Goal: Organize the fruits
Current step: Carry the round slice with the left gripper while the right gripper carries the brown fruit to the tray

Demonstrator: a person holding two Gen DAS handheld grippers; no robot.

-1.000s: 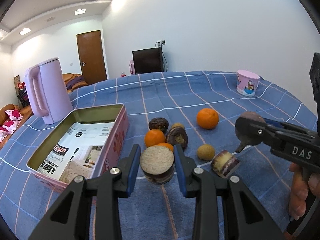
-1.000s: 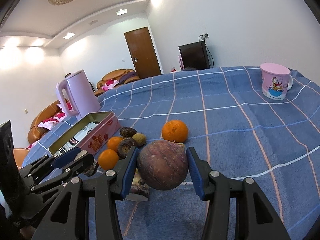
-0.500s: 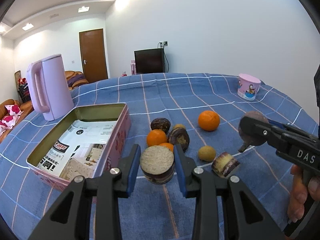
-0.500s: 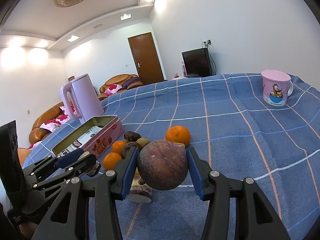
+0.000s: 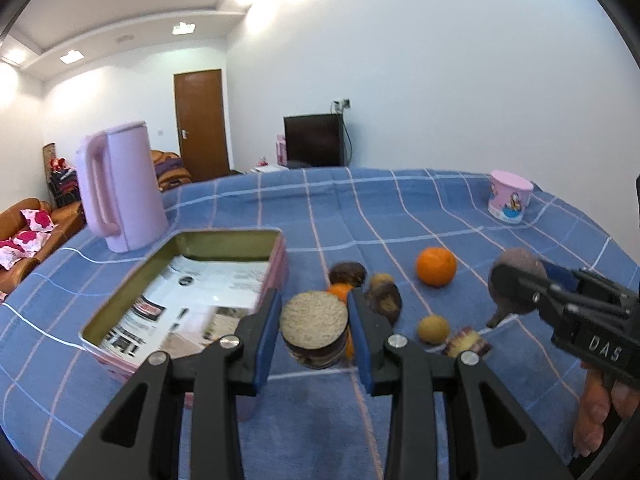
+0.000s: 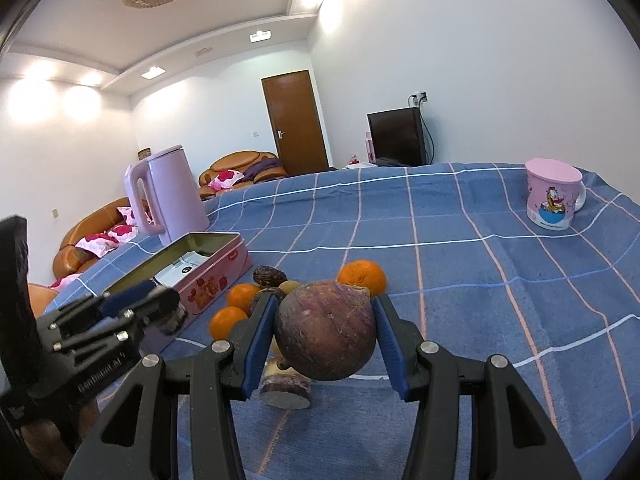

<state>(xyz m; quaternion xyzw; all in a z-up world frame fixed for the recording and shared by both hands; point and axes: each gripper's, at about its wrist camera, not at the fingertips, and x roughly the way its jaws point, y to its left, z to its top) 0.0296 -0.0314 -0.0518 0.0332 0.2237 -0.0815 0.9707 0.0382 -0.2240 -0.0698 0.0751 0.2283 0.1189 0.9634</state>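
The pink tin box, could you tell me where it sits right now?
In the left wrist view the pink tin box sits open on the blue checked tablecloth at left, just in front of the pink kettle, with the fruit cluster to its right.

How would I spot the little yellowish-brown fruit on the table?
Start at the open pink tin on the blue checked cloth and look to its right, past the dark fruits. The small yellowish-brown fruit sits beside a cut purple slice; it is the only dull, tan ball, smaller than the oranges.
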